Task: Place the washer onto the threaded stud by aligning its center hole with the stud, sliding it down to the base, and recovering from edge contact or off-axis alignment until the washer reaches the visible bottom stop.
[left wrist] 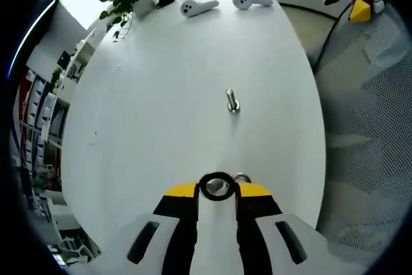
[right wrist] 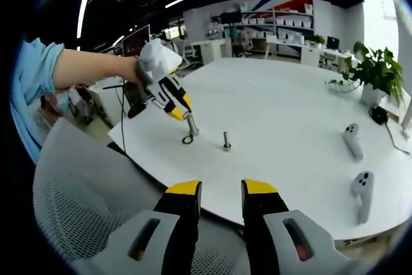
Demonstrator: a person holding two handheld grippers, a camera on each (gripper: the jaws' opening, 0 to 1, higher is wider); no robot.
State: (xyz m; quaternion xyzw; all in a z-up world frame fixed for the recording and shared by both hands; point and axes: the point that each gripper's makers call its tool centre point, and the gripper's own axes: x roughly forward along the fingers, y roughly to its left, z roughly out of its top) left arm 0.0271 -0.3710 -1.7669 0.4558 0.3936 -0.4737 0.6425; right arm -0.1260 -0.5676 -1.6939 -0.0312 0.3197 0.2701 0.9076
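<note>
The washer (left wrist: 217, 187) is held at its rim between the closed jaws of the left gripper (left wrist: 217, 189), its hole facing the camera and its flat face roughly upright. It has been picked up but not yet threaded. The threaded stud (left wrist: 232, 102) stands upright on the white table (left wrist: 161, 107), farther off and well apart. A second ring appears to lie just behind, though this is unclear. The right gripper (right wrist: 221, 187) hangs slightly parted and empty.
</note>
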